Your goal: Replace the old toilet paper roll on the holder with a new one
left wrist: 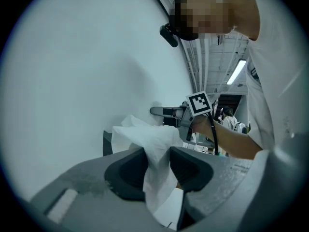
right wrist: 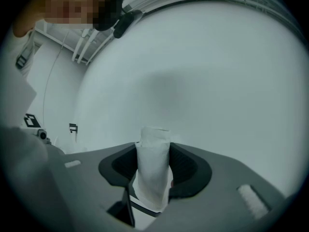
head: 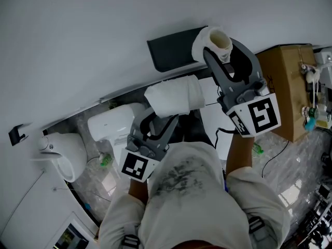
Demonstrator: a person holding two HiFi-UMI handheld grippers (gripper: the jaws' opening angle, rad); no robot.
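Note:
A dark toilet paper holder [head: 174,48] sits on the white wall with no roll on it. My right gripper [head: 222,48] is just to its right, shut on the old roll [head: 218,39], a thin layer of paper on a cardboard core. In the right gripper view the old roll [right wrist: 153,153] stands upright between the jaws of the right gripper [right wrist: 153,166]. My left gripper [head: 165,117] is lower, shut on the full white new roll [head: 174,98]. In the left gripper view loose white paper of the new roll [left wrist: 145,139] fills the left gripper [left wrist: 157,166], with the right gripper [left wrist: 164,111] beyond.
A white toilet [head: 111,123] and a white wall fixture [head: 65,152] stand at the lower left. A cardboard box [head: 288,87] stands at the right with cables on the marble floor [head: 303,160]. A small dark hook [head: 18,134] is on the wall.

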